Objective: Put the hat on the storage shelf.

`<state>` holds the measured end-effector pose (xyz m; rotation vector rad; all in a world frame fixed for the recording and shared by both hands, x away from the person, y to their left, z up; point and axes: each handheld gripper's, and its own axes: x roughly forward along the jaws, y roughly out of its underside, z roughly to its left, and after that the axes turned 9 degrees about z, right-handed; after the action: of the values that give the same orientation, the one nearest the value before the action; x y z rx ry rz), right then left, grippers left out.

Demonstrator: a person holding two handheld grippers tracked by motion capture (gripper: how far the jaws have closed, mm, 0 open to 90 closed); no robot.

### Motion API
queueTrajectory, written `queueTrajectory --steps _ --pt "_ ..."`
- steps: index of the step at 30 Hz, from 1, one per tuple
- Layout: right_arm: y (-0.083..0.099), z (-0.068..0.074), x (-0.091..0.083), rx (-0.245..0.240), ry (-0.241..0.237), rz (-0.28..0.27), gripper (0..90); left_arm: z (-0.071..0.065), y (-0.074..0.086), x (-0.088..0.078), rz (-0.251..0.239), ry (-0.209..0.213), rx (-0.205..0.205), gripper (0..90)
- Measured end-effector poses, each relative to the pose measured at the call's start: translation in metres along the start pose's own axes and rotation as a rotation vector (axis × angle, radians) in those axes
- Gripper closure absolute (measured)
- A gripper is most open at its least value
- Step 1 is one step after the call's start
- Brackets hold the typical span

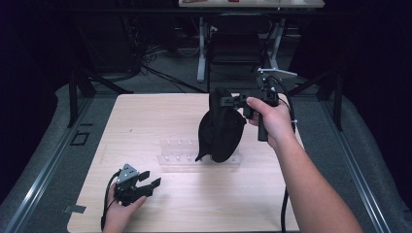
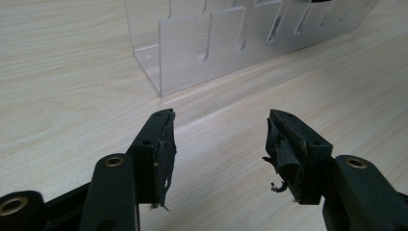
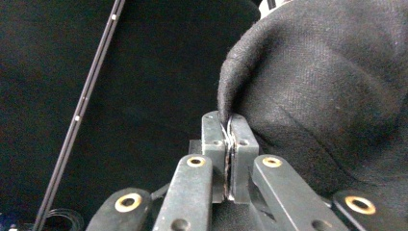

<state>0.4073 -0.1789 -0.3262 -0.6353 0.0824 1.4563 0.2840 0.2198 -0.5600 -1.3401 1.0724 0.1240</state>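
A black cloth cap (image 1: 221,127) hangs above the middle of the wooden table (image 1: 145,121), its lower end over the clear plastic slotted rack (image 1: 177,154). My right gripper (image 1: 226,101) is raised at the cap's top and is shut on its edge; in the right gripper view the jaws pinch the cap's fabric rim (image 3: 230,126). My left gripper (image 1: 148,180) rests low near the table's front left, open with nothing between its fingers. In the left gripper view the rack (image 2: 216,45) stands just ahead of the left gripper (image 2: 219,130).
The rack's slots face up, with its left end bare. Beyond the table's far edge stand a dark chair (image 1: 236,46) and a desk's white legs (image 1: 201,48). Grey floor and metal rails run along both sides of the table.
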Motion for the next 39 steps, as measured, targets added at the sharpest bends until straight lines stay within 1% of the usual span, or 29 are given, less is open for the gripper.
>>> queueTrajectory --steps 3,5,8,9,10,11,13,14,15,16,17,18,19,22,26,28,33,37,39 --pt "0.001 -0.001 0.003 0.003 -0.018 0.003 88.2 -0.004 -0.001 -0.002 -0.004 0.011 0.012 44.4" --pt "0.001 -0.001 0.005 0.009 -0.026 -0.003 88.2 -0.007 -0.002 -0.004 -0.022 0.015 0.020 44.7" --pt "0.001 0.000 0.006 0.007 -0.024 -0.006 88.2 -0.010 -0.006 -0.008 -0.046 0.030 0.022 44.9" --pt "0.001 0.000 0.007 0.007 -0.024 -0.006 88.2 -0.012 -0.008 -0.009 -0.051 0.037 0.018 45.2" --pt "0.001 0.000 0.007 0.006 -0.025 -0.009 88.2 -0.012 -0.011 -0.011 -0.049 0.039 0.024 45.3" --pt "0.001 0.001 0.008 0.007 -0.028 -0.008 88.2 -0.014 -0.012 -0.012 -0.063 0.041 0.025 45.5" --pt "0.000 0.002 0.009 0.007 -0.024 -0.004 88.2 -0.016 -0.015 -0.014 -0.066 0.037 0.040 45.9" --pt "0.000 0.002 0.009 0.005 -0.021 -0.003 88.2 -0.017 -0.016 -0.016 -0.059 0.039 0.047 46.0" --pt "0.000 0.003 0.009 0.005 -0.019 -0.004 88.2 -0.018 -0.016 -0.016 -0.071 0.042 0.047 46.1" --pt "0.000 0.004 0.010 0.006 -0.019 -0.004 88.2 -0.019 -0.018 -0.017 -0.068 0.049 0.049 46.1" --pt "0.000 0.004 0.011 0.006 -0.019 -0.005 88.2 -0.020 -0.019 -0.017 -0.080 0.051 0.050 46.4" --pt "-0.001 0.004 0.011 0.004 -0.019 -0.001 88.1 -0.021 -0.021 -0.018 -0.081 0.059 0.049 46.5" --pt "-0.001 0.004 0.012 0.003 -0.022 0.000 88.2 -0.022 -0.023 -0.018 -0.083 0.061 0.051 46.5" --pt "0.000 0.006 0.015 0.007 -0.029 -0.004 88.2 -0.026 -0.030 -0.018 -0.095 0.044 0.085 46.9" --pt "0.000 0.007 0.018 0.005 -0.030 -0.001 88.1 -0.030 -0.040 -0.019 -0.112 0.052 0.109 47.0" --pt "0.000 0.008 0.019 0.013 -0.034 -0.003 88.0 -0.033 -0.045 -0.018 -0.125 0.053 0.111 47.0" --pt "-0.001 0.009 0.022 0.014 -0.040 0.001 88.0 -0.040 -0.058 -0.017 -0.145 0.050 0.134 47.0" --pt "-0.002 0.011 0.024 0.006 -0.033 0.006 87.7 -0.046 -0.067 -0.016 -0.155 0.061 0.141 47.0" --pt "-0.002 0.012 0.025 0.006 -0.034 0.007 87.7 -0.051 -0.072 -0.015 -0.152 0.072 0.154 47.0"
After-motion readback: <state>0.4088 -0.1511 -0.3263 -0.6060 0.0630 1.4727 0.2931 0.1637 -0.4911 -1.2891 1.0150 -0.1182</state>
